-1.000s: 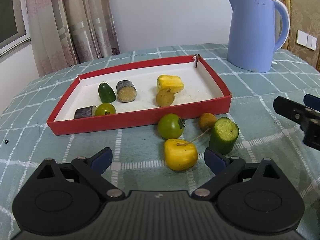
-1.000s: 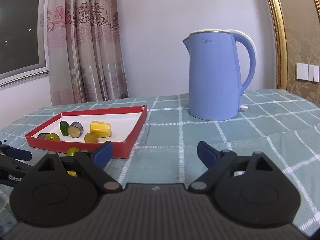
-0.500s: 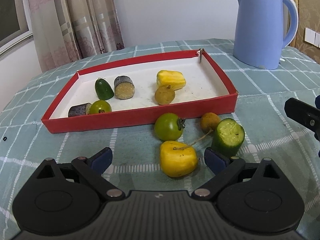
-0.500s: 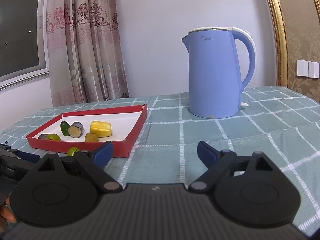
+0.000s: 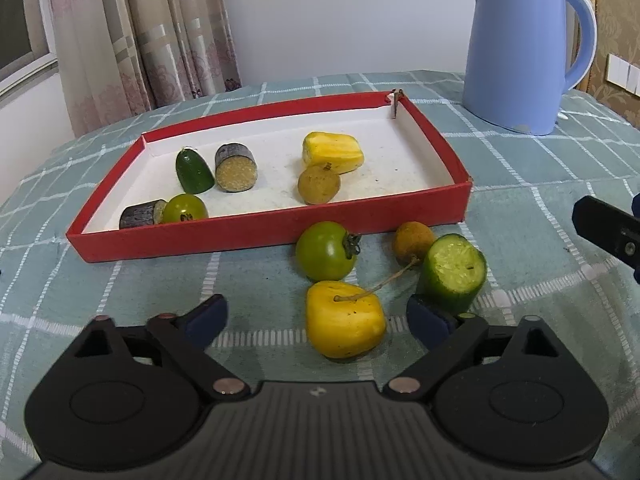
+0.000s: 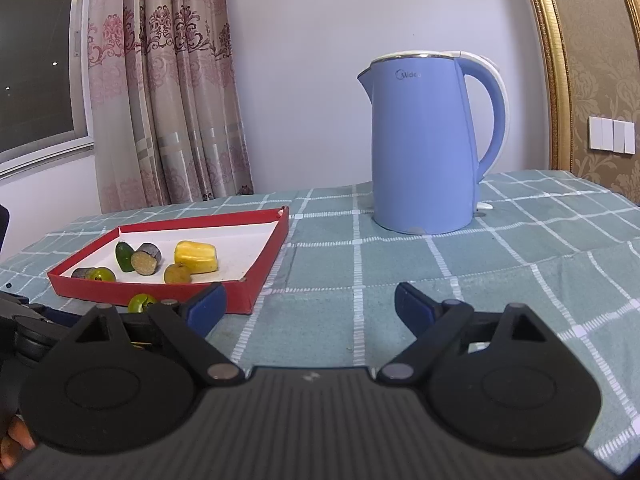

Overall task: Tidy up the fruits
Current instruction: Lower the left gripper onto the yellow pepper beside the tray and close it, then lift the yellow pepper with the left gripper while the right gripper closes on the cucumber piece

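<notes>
The left gripper [image 5: 316, 320], its jaws closing but not yet touching, straddles the lumpy yellow fruit piece [image 5: 344, 320] lying on the checked cloth before the shallow red cardboard tray [image 5: 276, 224]; next, seemingly, a gentle pinch and lift into that tray, while the right gripper [image 6: 310, 306] hangs wide and empty.

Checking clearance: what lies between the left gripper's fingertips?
In the left wrist view, the yellow fruit sits between the closing left gripper's pads, not yet touched.

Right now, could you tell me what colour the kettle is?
The kettle is light blue with a white lid rim, clearest in the right wrist view.
</notes>
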The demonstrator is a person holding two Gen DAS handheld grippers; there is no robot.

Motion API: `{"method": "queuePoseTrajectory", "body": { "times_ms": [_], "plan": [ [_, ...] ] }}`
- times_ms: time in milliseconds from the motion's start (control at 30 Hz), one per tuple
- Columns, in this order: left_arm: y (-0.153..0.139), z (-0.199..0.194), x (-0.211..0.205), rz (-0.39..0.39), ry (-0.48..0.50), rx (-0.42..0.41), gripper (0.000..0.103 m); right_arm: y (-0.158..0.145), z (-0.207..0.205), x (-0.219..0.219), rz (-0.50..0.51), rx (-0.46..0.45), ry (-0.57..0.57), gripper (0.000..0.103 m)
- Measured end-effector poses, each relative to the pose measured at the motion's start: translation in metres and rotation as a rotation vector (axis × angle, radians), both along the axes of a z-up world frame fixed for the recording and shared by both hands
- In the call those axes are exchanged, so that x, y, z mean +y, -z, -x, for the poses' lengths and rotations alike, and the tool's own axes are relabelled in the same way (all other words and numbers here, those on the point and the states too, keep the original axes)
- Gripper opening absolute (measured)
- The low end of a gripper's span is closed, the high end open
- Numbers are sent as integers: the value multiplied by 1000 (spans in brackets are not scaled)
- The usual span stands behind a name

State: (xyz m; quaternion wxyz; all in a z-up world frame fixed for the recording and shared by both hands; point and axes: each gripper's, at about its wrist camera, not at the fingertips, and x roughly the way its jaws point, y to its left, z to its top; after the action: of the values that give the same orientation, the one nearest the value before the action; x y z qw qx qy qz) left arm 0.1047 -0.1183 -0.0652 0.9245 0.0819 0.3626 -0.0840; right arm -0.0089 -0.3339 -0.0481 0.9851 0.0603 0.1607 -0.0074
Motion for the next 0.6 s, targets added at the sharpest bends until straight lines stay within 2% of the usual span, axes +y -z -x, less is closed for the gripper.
{"method": "queuePoseTrajectory", "body": {
  "times_ms": [67, 167, 367, 600],
  "plan": [
    [-1, 1, -1, 16, 14, 4, 74, 0, 0, 0, 2, 1, 2, 90],
    [-3, 3, -4, 21, 34, 8, 54, 1, 0, 0, 1, 3, 1, 91],
    [-4, 4, -6, 41, 45, 18, 40, 2, -1, 0, 2, 10, 1, 91],
    [-5, 5, 0, 65, 54, 20, 39, 3, -1, 0, 4, 11, 2, 91]
  ]
}}
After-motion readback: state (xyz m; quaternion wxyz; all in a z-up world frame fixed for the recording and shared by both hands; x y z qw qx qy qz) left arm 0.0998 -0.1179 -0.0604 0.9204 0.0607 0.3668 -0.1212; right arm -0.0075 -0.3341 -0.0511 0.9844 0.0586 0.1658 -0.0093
